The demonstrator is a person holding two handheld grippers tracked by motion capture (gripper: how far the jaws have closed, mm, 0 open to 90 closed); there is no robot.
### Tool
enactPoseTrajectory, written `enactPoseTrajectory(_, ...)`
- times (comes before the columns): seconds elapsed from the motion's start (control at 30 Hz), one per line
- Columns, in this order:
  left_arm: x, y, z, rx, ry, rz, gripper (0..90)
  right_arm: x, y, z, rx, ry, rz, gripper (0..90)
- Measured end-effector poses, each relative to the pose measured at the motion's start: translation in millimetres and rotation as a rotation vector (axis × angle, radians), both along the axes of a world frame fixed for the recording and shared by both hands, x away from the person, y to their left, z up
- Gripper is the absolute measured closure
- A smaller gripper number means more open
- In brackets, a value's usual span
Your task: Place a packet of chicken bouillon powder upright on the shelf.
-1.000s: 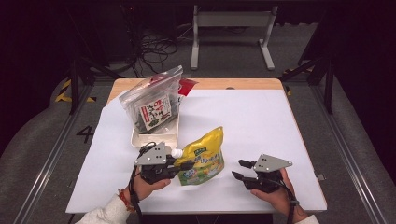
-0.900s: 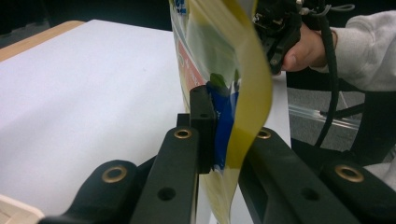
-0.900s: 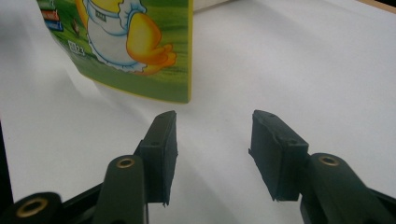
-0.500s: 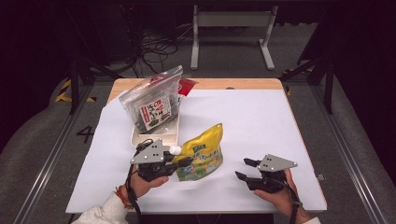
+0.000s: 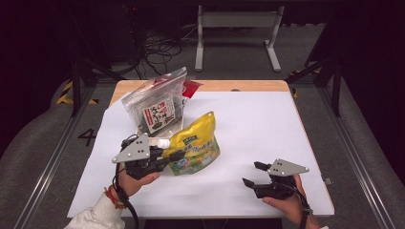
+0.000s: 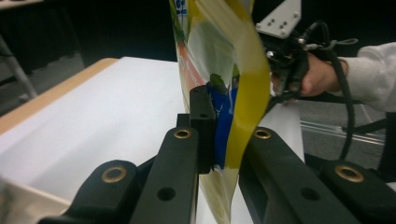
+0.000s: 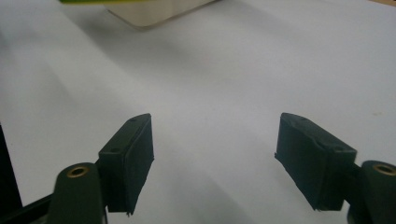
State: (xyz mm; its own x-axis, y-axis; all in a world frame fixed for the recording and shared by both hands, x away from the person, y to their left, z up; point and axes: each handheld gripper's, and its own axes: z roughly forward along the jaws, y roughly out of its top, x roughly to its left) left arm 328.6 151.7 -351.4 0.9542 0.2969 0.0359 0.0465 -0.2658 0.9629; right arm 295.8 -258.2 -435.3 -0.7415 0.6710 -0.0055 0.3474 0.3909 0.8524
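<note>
Left jaws: clamped on the yellow pouch by the left gripper
Right jaws: just been opened, nothing held between by the right gripper
Pouch: lifted off the white table, near the seaweed bag

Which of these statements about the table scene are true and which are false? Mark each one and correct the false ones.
1. The left gripper has its jaws shut on the yellow pouch. True.
2. The right gripper holds the clear bag. False: its jaws stand open over the bare white table cover, with nothing between them, and have just been opening.
3. The clear bag stands behind the yellow pouch, nearer the far edge of the table. True.
4. The yellow pouch lies flat under the right gripper. False: it is at the left gripper, apart from the right one.
5. The yellow pouch has a white cap. True.
</note>
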Motion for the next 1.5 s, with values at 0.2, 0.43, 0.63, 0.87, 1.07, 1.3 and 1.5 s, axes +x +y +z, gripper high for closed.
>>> enactPoseTrajectory(0.2,2.7,17.5,7.5,-0.023,-0.025,0.05,87.2,-1.1,1.9,-1.4,-0.01,-0.004,-0.006,24.0)
enactPoseTrajectory(0.43,9.5,32.1,14.3,-0.023,-0.051,0.09,87.2,0.9,-0.7,-3.4,0.011,0.005,-0.007,23.1)
enactPoseTrajectory(0.63,17.7,50.2,21.5,-0.02,-0.082,0.108,87.2,2.1,-0.1,-6.9,0.007,0.018,-0.009,23.1)
enactPoseTrajectory(0.87,30.7,65.5,26.0,0.02,-0.088,0.107,87.1,3.2,3.8,-9.4,-0.004,0.029,-0.003,24.1)
enactPoseTrajectory(1.07,43.3,72.5,22.3,0.045,-0.081,0.112,87.1,3.6,5.1,-9.2,-0.005,0.03,-0.002,24.4)
enactPoseTrajectory(1.3,59.8,80.5,21.9,0.055,-0.068,0.081,87.0,3.5,5.1,-10.4,-0.007,0.035,0.003,24.1)
enactPoseTrajectory(1.5,70.9,85.7,17.9,0.095,-0.045,0.036,87.0,4.8,7.3,-13.7,-0.018,0.052,0.022,23.9)
